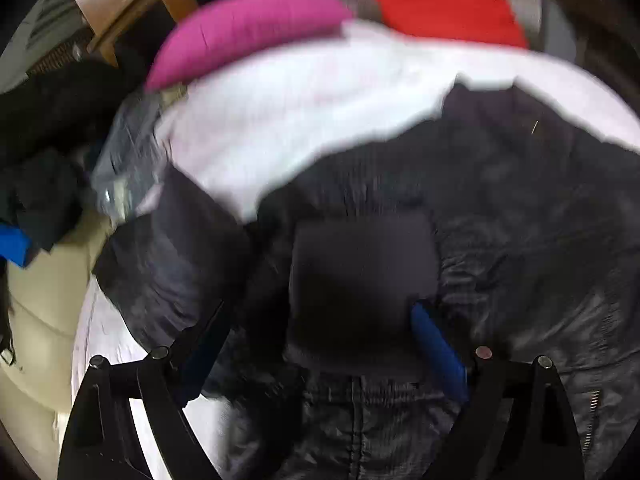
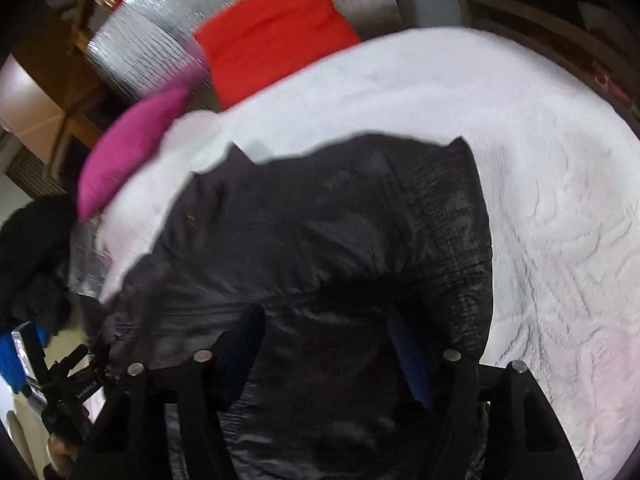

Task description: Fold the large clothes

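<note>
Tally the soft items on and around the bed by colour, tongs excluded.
Black: 1, the jacket
White: 1, the bed cover
Red: 1, the folded cloth
Magenta: 1, the cushion
Dark heap at the left: 1, contents unclear
Total: 5

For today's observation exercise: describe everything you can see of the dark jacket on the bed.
The dark jacket is black, shiny and quilted-looking, probably a padded synthetic. It lies spread and rumpled on the white bedcover. A zip shows near its lower edge in the left wrist view. Both grippers, left and right, stand over it with fabric between their fingers.
</note>
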Demonstrator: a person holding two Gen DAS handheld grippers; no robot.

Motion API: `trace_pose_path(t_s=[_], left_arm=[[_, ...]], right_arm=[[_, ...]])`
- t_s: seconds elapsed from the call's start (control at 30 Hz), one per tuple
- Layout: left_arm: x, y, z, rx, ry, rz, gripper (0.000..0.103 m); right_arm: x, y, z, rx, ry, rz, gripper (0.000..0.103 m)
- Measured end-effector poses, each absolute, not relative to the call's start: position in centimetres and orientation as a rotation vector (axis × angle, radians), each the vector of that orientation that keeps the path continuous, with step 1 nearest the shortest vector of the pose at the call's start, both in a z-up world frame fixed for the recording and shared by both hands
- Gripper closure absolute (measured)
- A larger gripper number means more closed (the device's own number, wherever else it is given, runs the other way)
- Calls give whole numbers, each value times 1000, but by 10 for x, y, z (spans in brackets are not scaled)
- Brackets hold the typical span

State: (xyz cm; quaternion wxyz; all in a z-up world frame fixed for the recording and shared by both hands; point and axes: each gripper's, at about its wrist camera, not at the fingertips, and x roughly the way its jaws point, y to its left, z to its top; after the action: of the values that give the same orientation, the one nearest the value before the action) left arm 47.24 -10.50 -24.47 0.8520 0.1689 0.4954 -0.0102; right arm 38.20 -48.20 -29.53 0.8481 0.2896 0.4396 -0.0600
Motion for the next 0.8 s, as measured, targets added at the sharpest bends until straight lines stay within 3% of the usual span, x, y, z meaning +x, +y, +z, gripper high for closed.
trace_pose_path(t_s=[0.3, 0.43, 0.63, 0.8], left_arm=[[429, -80, -199, 231, 889, -57, 12], [401, -34, -175, 46, 775, -19, 12], [408, 54, -188, -188, 757, 119, 12], [436, 134, -202, -379, 775, 225, 12]], right_arm=[[357, -434, -248, 462, 765, -48, 37], [365, -398, -273, 371, 883, -9, 36], [372, -367, -295, 180, 956, -94, 36], [349, -375, -261, 310, 802, -76, 36]])
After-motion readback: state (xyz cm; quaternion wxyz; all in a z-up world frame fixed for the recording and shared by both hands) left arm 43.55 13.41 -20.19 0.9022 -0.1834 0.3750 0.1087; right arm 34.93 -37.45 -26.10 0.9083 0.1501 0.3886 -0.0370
